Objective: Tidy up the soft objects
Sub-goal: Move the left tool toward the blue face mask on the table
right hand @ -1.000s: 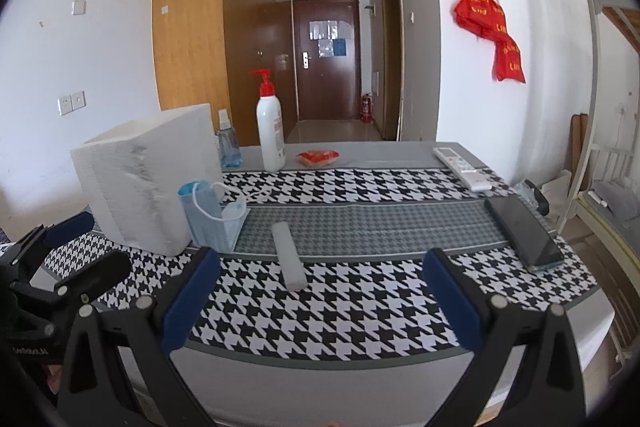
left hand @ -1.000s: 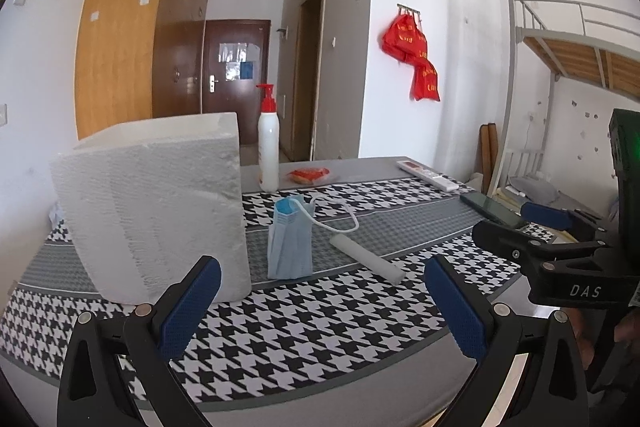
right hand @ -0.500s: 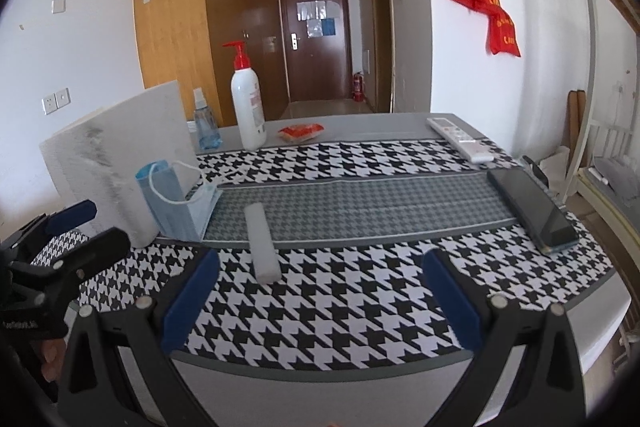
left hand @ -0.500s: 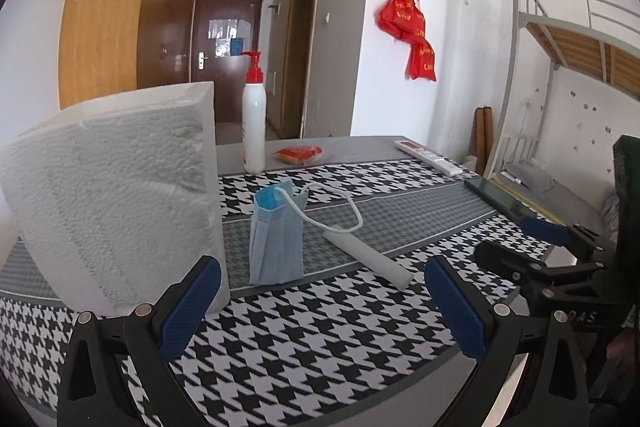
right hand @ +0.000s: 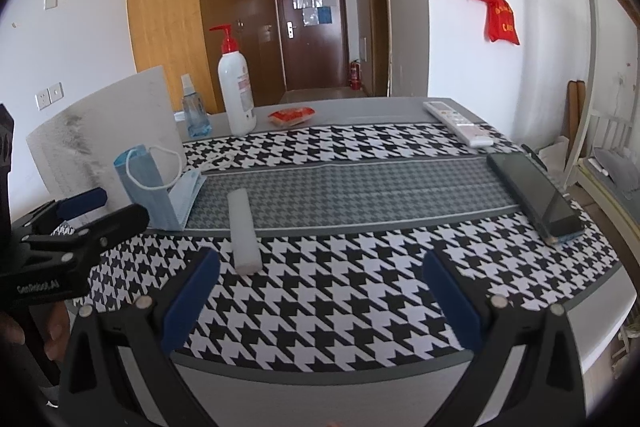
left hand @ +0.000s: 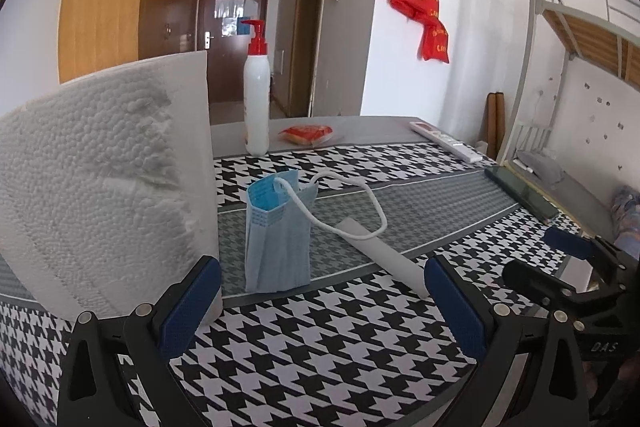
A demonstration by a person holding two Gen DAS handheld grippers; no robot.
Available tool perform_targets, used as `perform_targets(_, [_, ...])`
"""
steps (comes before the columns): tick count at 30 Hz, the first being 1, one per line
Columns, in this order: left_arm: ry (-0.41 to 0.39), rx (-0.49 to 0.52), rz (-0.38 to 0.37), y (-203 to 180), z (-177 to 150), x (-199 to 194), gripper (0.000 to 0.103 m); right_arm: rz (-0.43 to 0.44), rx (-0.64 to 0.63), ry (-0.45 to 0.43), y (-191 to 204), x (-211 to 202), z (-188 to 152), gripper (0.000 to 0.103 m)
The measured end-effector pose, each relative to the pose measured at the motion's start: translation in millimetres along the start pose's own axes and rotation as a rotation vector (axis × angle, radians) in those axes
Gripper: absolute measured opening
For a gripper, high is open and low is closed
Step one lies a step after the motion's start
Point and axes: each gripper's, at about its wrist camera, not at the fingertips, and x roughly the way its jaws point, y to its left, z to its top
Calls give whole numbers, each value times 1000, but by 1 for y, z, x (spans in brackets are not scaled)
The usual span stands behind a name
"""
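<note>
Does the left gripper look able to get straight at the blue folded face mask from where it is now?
Probably yes. The left gripper is open, and the blue folded face mask stands just ahead between its fingers, nothing between. The white foam block crowds the left finger, so clearance there is tight.

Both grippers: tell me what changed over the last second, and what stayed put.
The left gripper moved in toward the blue face mask and the white foam block, which now loom larger. The right gripper advanced over the table edge toward the white roll. Both are open and empty; nothing was grasped. The mask, roll, block, pump bottle, phone and remote kept their places.
</note>
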Motion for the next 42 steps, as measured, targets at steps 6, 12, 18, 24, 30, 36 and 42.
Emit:
perform_targets(6, [21,-7,11,2,5,10,100,8,-3,12,1,6,2,102])
perform_targets(12, [61,-35,16,4,9,20,95,16,-1,21,0,9,2,102])
perform_targets(18, [82,-29,65,2,12,27,94,29,-17,27,5,14,4,102])
perform_targets(24, [93,-33,122,6,12,32,88,40,-21,39,7,18,4,102])
perform_targets(30, [116,-37,150,5,14,40,81,47,-30,44,9,21,6,102])
perform_targets(36, [156,-43,156,6,14,48,71,62,-32,56,9,25,6,102])
perform_targets(42, [199,-66,157,12,13,55,56,77,-52,79,16,31,9,102])
